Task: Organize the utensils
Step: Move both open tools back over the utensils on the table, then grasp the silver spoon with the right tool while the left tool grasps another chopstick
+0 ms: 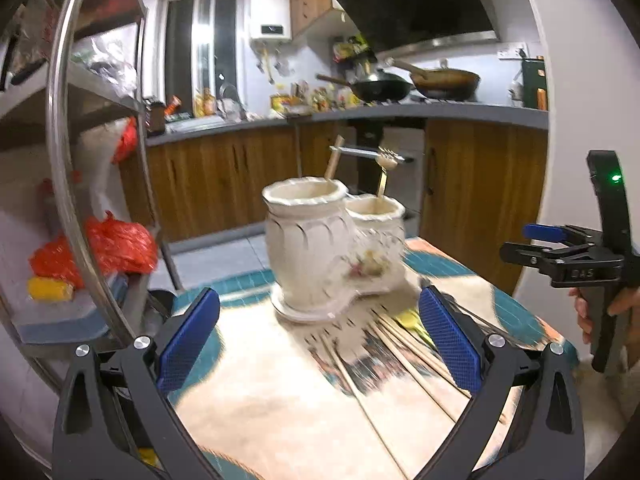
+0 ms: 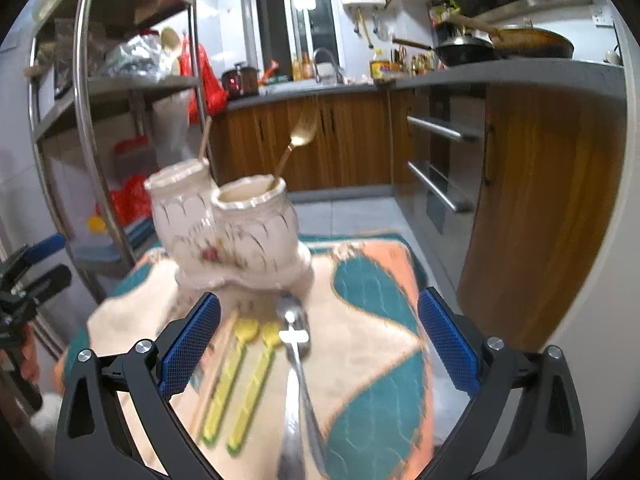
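While both frames smear, left wrist view: we see our left gripper [image 1: 320,340] spread wide, holding nothing, over chopsticks [image 1: 394,354] lying before the ceramic holder [image 1: 320,248] | right wrist view: our right gripper [image 2: 320,342] gapes empty around a metal spoon [image 2: 296,344] beside two yellow spoons [image 2: 240,376]; gold fork [image 2: 298,144] stands in the holder

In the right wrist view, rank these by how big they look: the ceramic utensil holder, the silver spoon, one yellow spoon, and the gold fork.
1. ceramic utensil holder.
2. silver spoon, though it lies nearest the camera, which inflates it.
3. yellow spoon.
4. gold fork, only partly visible above the holder's rim, so its true rank is unsure.
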Motion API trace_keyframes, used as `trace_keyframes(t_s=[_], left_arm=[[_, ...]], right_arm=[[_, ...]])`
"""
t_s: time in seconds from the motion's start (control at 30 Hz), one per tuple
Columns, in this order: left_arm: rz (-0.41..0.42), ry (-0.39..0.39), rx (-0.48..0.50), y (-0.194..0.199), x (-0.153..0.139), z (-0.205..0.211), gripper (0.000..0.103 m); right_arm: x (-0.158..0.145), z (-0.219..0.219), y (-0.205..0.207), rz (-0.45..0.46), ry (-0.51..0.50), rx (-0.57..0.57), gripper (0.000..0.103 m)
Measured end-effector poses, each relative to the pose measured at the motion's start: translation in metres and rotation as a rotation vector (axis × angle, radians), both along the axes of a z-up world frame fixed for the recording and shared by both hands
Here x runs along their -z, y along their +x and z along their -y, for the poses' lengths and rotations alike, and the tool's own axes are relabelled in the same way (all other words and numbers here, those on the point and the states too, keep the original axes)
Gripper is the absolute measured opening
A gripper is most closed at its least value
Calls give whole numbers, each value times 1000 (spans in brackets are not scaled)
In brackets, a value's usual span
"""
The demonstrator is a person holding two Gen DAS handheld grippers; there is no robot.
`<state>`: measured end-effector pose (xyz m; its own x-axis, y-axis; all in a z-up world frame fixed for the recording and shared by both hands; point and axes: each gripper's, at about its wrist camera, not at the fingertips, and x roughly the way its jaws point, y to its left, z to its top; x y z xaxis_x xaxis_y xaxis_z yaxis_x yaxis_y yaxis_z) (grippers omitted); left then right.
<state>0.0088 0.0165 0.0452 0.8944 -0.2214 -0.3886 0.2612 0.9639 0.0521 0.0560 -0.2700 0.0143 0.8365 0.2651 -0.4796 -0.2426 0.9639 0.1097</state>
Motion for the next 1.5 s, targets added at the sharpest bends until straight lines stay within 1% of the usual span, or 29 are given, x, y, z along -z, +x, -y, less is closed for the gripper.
trace_keyframes(t_s=[0.13, 0.23, 0.4, 0.47, 0.6, 0.7, 0.8, 0.87, 0.93, 0.97, 1.03, 1.07, 1.1, 1.13, 1.2, 1.27, 1.33, 1.37, 1.4, 1.43, 1.47, 1.5], left_arm=[[-63, -28, 32, -2, 10, 2, 98], [-103, -32, 21, 0, 19, 4, 98], [-125, 21, 17, 3, 33, 12, 97], [-152, 38, 23, 5, 39, 15, 97], [-252, 45, 41, 14, 52, 20, 97], [-298, 71, 25, 20, 60, 24, 97], [-356, 66, 23, 25, 68, 24, 97], [-384, 67, 19, 28, 72, 24, 94], [-408, 61, 22, 31, 75, 23, 86], [-418, 57, 26, 32, 77, 23, 84], [-432, 59, 32, 33, 79, 24, 74], [-440, 63, 40, 34, 81, 25, 73], [-444, 63, 49, 34, 83, 27, 69], [-447, 64, 55, 34, 86, 29, 63], [-455, 63, 56, 37, 88, 30, 61], [-463, 48, 56, 38, 88, 30, 58], [-471, 41, 60, 41, 89, 31, 52], [-474, 42, 61, 42, 90, 31, 51], [-477, 44, 61, 43, 91, 31, 48], [-482, 46, 60, 44, 92, 31, 42], [-483, 50, 57, 45, 92, 31, 41], [-484, 52, 56, 46, 92, 31, 39]], right_arm=[[8, 12, -7, -36, 0, 8, 98], [14, 17, -11, -58, -6, 13, 98], [22, 19, -15, -78, -26, 5, 98], [25, 18, -15, -85, -37, -4, 98], [32, 15, -10, -118, -59, -21, 98], [37, 10, -5, -151, -81, -44, 98], [39, 3, -3, -161, -102, -67, 96], [41, 0, -1, -169, -107, -82, 95], [42, -5, 4, -177, -108, -100, 92], [42, -7, 6, -179, -108, -107, 87], [43, -12, 11, -188, -113, -119, 77], [44, -14, 13, -193, -115, -122, 72], [45, -15, 15, -198, -112, -125, 70], [45, -18, 19, -204, -96, -138, 68], [44, -23, 26, -195, -77, -157, 66], [44, -32, 36, -187, -84, -169, 64], [44, -42, 49, -185, -98, -173, 62], [45, -45, 54, -189, -100, -174, 61], [46, -48, 59, -195, -100, -175, 61], [48, -52, 65, -204, -103, -178, 60], [49, -55, 71, -211, -113, -175, 59], [51, -56, 78, -242, -106, -175, 55]])
